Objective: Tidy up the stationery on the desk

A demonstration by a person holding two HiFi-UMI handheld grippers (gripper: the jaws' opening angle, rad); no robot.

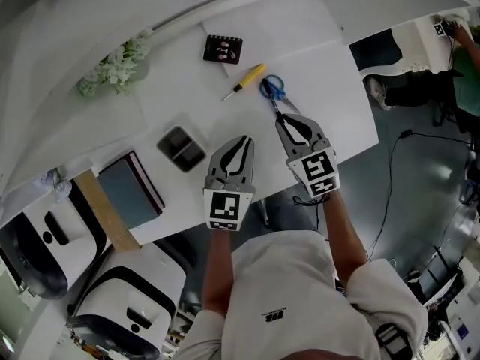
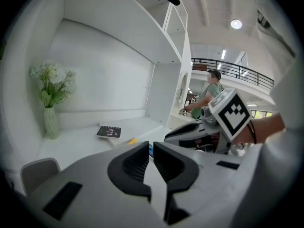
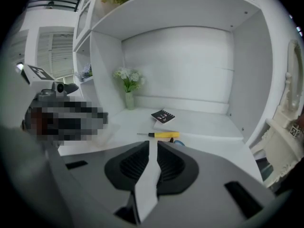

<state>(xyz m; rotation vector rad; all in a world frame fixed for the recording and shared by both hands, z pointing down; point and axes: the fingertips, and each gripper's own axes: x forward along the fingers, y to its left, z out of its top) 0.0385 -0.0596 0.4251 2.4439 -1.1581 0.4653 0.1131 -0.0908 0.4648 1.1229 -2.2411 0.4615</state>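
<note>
On the white desk point(image 1: 187, 96) lie a black spiral notebook point(image 1: 223, 49), a yellow-handled screwdriver point(image 1: 244, 80) and blue-handled scissors point(image 1: 273, 88). My right gripper point(image 1: 280, 122) hovers just short of the scissors' blades, jaws shut and empty. My left gripper point(image 1: 244, 139) hangs beside it to the left, near the desk's front edge, also shut and empty. The right gripper view shows the screwdriver point(image 3: 164, 135) and the notebook point(image 3: 163, 116) ahead of the right gripper point(image 3: 153, 144). In the left gripper view, the notebook point(image 2: 109, 131) lies beyond the left gripper point(image 2: 150, 146).
A dark grey case point(image 1: 181, 148) and a dark-covered book point(image 1: 131, 190) lie left of the grippers. A vase of white flowers point(image 1: 116, 66) stands at the back left. White shelf walls point(image 3: 180, 61) enclose the desk. Two white-and-black machines point(image 1: 45, 238) stand on the floor.
</note>
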